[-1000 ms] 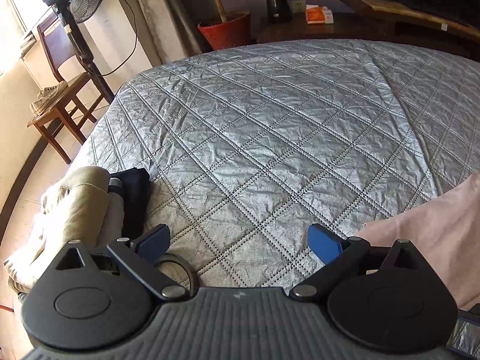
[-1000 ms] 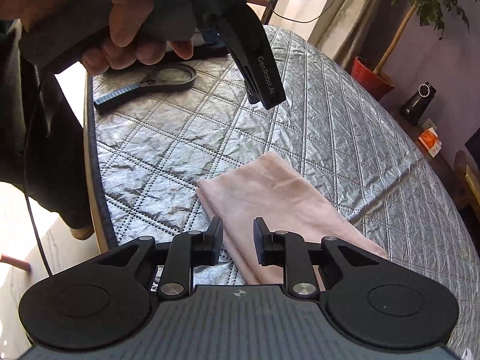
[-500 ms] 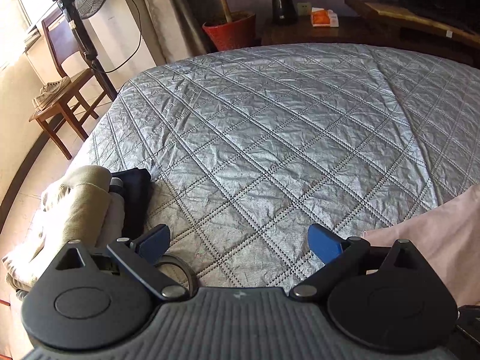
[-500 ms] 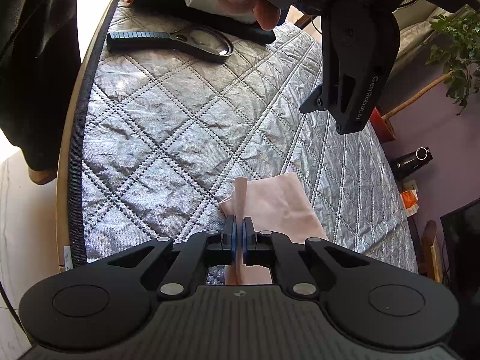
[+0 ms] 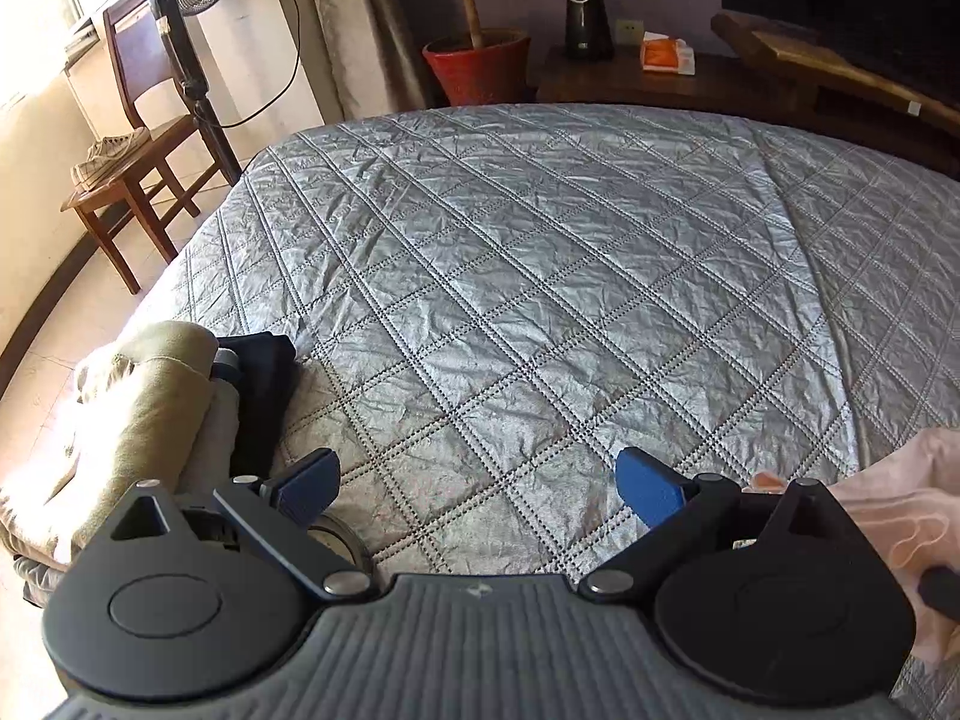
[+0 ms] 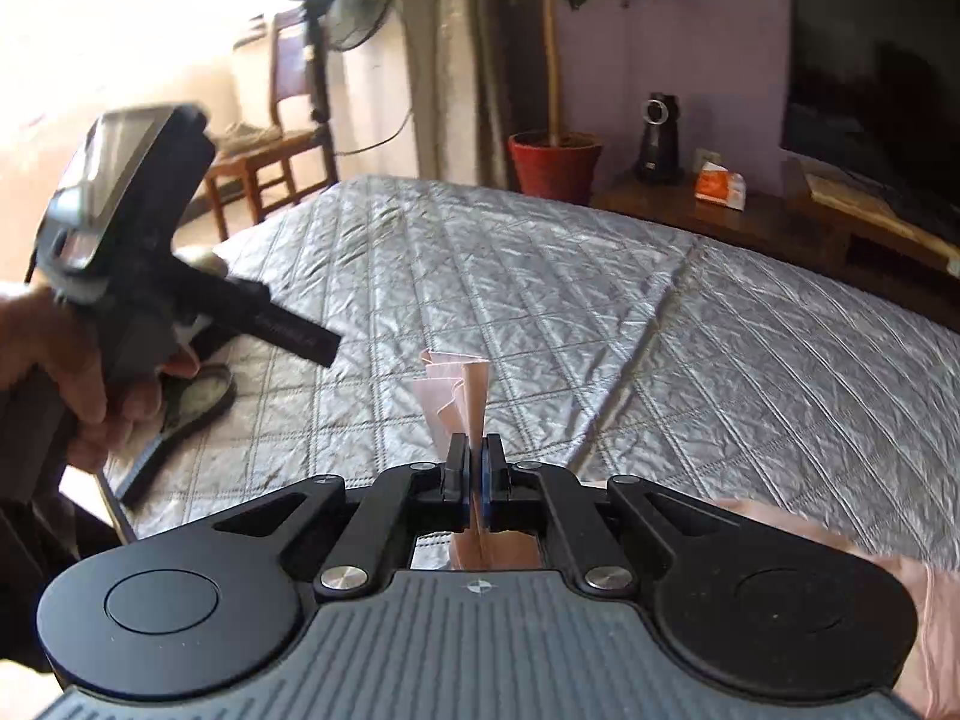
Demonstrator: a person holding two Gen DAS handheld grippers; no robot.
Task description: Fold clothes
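Right gripper (image 6: 477, 468) clamped on pink garment (image 6: 465, 396) lifted above quilted bed (image 5: 540, 300) near its front edge, left gripper (image 5: 477, 483) spread wide, empty, folded pile (image 5: 150, 396) at left corner.

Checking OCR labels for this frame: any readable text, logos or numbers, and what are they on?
Nothing reads cleanly.
Light lettering on the left gripper's finger, right wrist view: too blurred to read.
Orange packet on the wooden side table: print too small.
Black device with ring: small mark low on its front, illegible.

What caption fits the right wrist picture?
Right claw shut on pink cloth, lifted above the quilted bed.
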